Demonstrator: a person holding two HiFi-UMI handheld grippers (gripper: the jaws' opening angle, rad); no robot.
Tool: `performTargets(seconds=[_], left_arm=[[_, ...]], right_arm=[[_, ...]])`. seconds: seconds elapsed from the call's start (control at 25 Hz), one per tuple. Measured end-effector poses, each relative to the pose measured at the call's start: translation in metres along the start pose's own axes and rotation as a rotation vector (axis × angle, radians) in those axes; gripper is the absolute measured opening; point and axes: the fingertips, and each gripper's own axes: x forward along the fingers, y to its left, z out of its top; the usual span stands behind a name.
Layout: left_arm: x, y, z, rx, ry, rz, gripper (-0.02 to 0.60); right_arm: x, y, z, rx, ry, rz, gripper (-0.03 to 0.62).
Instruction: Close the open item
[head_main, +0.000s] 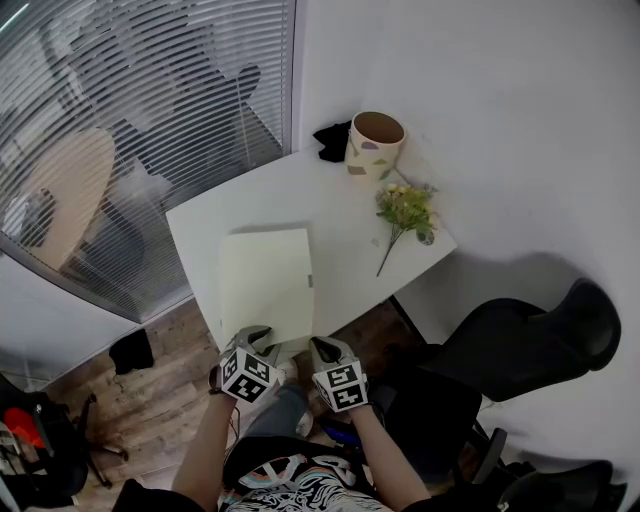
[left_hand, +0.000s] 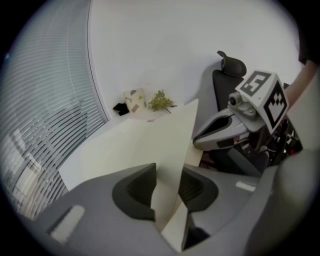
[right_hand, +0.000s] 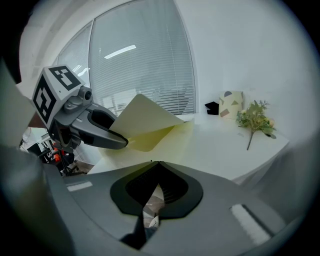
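The pale yellow folder (head_main: 265, 280) lies at the near edge of the white worktop (head_main: 340, 205), towards its left corner. From the head view it reads as one flat rectangle. The right gripper view shows what that hides: the folder's top cover (right_hand: 147, 116) is raised off the lower leaf, and the left gripper (right_hand: 117, 137) is at its lifted edge.

The left gripper view gives the grip itself. The cover stands upright between the jaws of the left gripper (left_hand: 167, 172), which are set wider apart than the thin sheet, so they do not pinch it.

The right gripper (right_hand: 155, 165) has its jaws together with nothing in them and sits just off the near edge, beside the left one (head_main: 255, 338).

At the far right corner stand a patterned cup (head_main: 376, 143), a black object (head_main: 332, 140) and a flower sprig (head_main: 405, 210).
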Motion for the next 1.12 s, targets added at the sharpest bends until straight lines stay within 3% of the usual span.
performTargets(seconds=[0.8,1.12], left_arm=[[0.014,-0.01,-0.01,0.132,0.184,-0.144,0.175],[0.014,-0.012,-0.01,0.125,0.204,-0.18,0.179]], right_arm=[[0.001,0.0,0.001,0.009,-0.008,-0.003,0.0],[0.0,0.0,0.001,0.016,-0.011,-0.007,0.0]])
